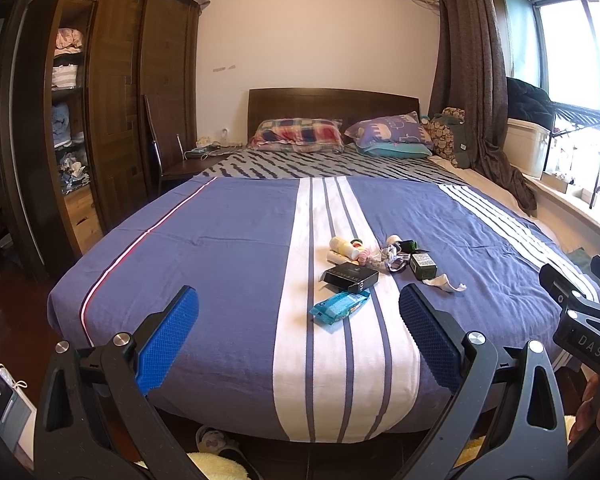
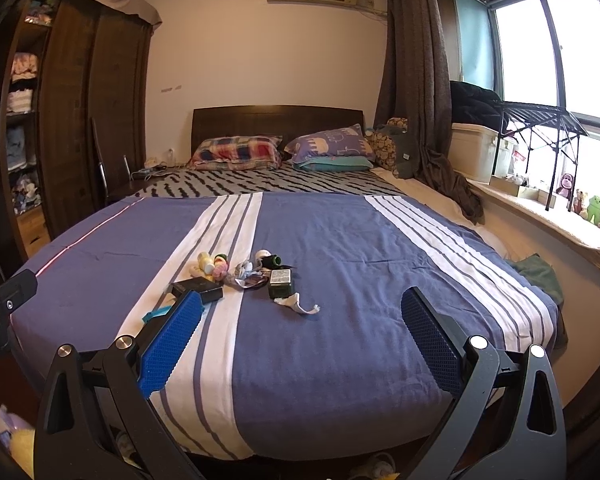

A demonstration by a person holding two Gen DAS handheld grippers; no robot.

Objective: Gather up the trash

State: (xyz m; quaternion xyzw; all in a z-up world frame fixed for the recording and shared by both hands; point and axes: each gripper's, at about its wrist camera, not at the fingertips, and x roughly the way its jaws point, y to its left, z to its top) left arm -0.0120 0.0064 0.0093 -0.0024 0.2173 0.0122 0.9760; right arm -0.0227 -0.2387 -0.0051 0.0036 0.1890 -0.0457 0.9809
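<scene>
A heap of trash lies on the blue and white striped bedspread [image 1: 228, 248]. It holds a blue wrapper [image 1: 339, 307], a black box [image 1: 351, 276], a dark green box [image 1: 422, 265], a white scrap [image 1: 447, 283], a pale yellow bottle [image 1: 343, 247] and crumpled plastic [image 1: 384, 258]. My left gripper [image 1: 298, 312] hovers open over the foot of the bed, just short of the blue wrapper. My right gripper [image 2: 302, 320] is also open and empty; the white scrap [image 2: 298, 305] and green box [image 2: 281, 283] lie beyond it, and the black box [image 2: 198, 290] sits by its left finger.
A dark wardrobe [image 1: 112, 120] with open shelves stands at the left, with a chair [image 1: 172, 160] by the bedside. Pillows [image 2: 236, 152] lie at the headboard. A windowsill [image 2: 560, 216] with soft toys and a rack runs along the right. Slippers [image 1: 216, 440] sit under the bed's foot.
</scene>
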